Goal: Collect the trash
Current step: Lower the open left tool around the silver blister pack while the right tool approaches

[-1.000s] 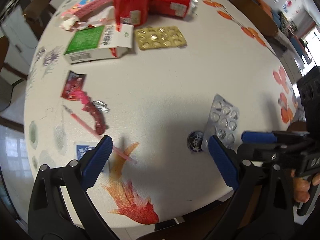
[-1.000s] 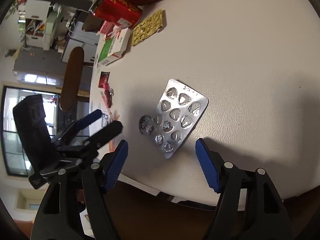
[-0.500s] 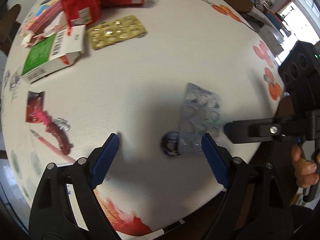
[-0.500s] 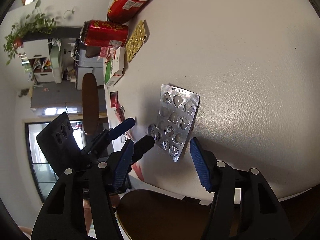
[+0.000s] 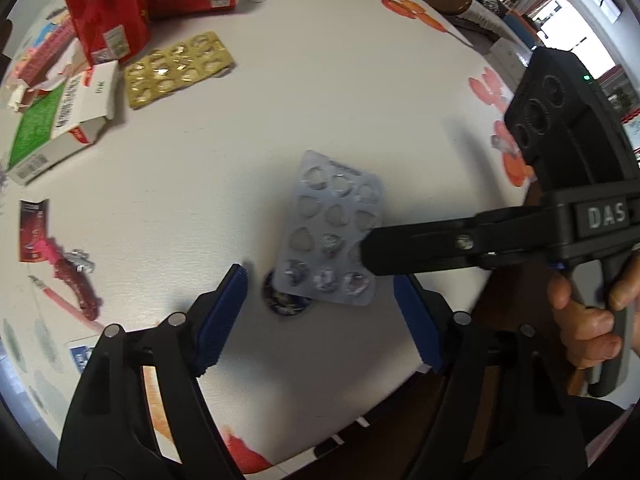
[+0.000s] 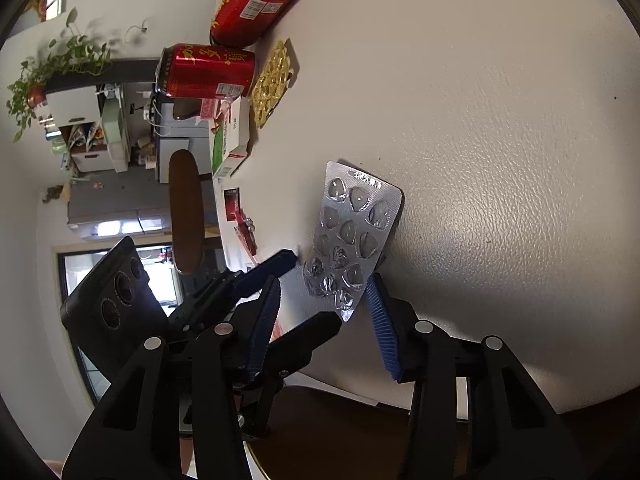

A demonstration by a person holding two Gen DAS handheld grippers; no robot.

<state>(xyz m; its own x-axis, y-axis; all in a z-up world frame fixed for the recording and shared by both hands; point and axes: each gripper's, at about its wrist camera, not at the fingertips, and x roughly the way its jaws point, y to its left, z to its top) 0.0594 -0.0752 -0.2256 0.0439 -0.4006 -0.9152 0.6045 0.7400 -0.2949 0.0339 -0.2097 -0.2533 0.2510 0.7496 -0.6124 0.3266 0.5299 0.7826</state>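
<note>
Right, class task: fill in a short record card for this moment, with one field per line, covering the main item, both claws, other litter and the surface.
Main item: silver foil blister pack, tilted with one edge raised off the table
Beneath it: small dark round cap, partly covered
Left claw: open, either side of the pack's near end
Right claw: open, one blue pad under the pack's raised edge
Other litter: gold blister pack, two red drink cans, green and white carton, red wrapper
Surface: white round table with orange prints
</note>
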